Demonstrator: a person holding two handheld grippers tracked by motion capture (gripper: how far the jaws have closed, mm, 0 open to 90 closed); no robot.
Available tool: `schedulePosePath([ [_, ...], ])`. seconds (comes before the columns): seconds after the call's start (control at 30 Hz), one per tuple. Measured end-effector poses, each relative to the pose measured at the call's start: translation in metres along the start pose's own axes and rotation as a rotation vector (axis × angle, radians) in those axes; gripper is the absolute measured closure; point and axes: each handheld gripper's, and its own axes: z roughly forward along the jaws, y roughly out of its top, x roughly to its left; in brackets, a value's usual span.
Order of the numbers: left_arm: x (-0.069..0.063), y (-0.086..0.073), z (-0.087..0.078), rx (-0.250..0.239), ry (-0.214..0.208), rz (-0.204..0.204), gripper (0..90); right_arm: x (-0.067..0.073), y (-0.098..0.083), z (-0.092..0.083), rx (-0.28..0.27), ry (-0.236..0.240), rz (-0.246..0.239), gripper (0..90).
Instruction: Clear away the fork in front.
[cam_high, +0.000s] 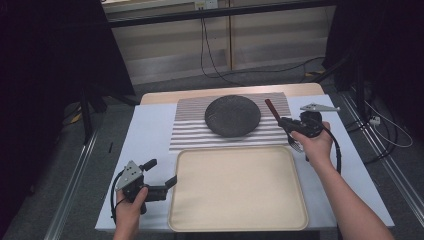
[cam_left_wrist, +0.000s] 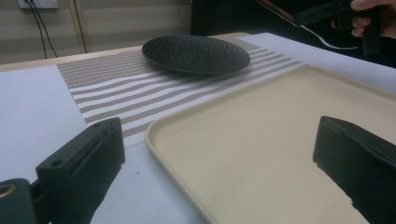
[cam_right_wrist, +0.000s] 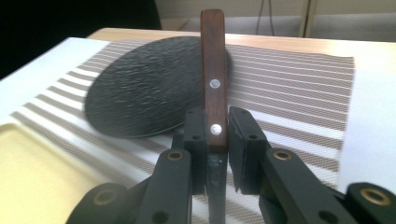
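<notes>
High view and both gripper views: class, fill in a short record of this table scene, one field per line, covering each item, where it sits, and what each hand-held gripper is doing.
Surface: white table
Mat: striped placemat at the far middle
Plate: black plate resting on the placemat, empty
Tray: beige tray at the near edge, empty, overlapping the placemat's near edge
Left hand-held gripper: open, jaws spread at the tray's left rim, holding nothing
Right hand-held gripper: shut on a wooden-handled fork, raised right of the plate
Fork: two rivets in handle, tines toward the person
</notes>
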Motion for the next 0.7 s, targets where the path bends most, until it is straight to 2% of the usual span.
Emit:
schedulePosePath([
  [0.1, -0.001, 0.001, 0.0, 0.002, -0.003, 0.0, 2.4, 0.005, -0.003, -0.003, -0.012, 0.021, 0.004, 78.6],
  [0.17, -0.001, 0.001, 0.0, 0.002, -0.005, 0.002, 2.4, 0.014, -0.008, -0.006, -0.018, 0.046, -0.012, 78.5],
  [0.23, -0.002, 0.002, 0.001, -0.001, -0.004, -0.007, 2.4, 0.017, -0.009, -0.008, -0.024, 0.051, -0.012, 78.5],
  [0.37, -0.003, 0.003, 0.001, 0.007, -0.01, 0.005, 2.4, 0.028, -0.014, -0.018, -0.042, 0.083, -0.029, 78.5],
  [0.5, -0.004, 0.005, 0.0, 0.004, -0.012, 0.005, 2.4, 0.031, -0.018, -0.023, -0.054, 0.105, -0.022, 78.5],
  [0.6, -0.005, 0.006, 0.0, 0.008, -0.011, 0.009, 2.4, 0.036, -0.022, -0.028, -0.06, 0.115, -0.033, 78.5],
  [0.7, -0.007, 0.008, 0.001, 0.008, -0.015, 0.005, 2.2, 0.039, -0.028, -0.033, -0.07, 0.153, 0.0, 78.5],
])
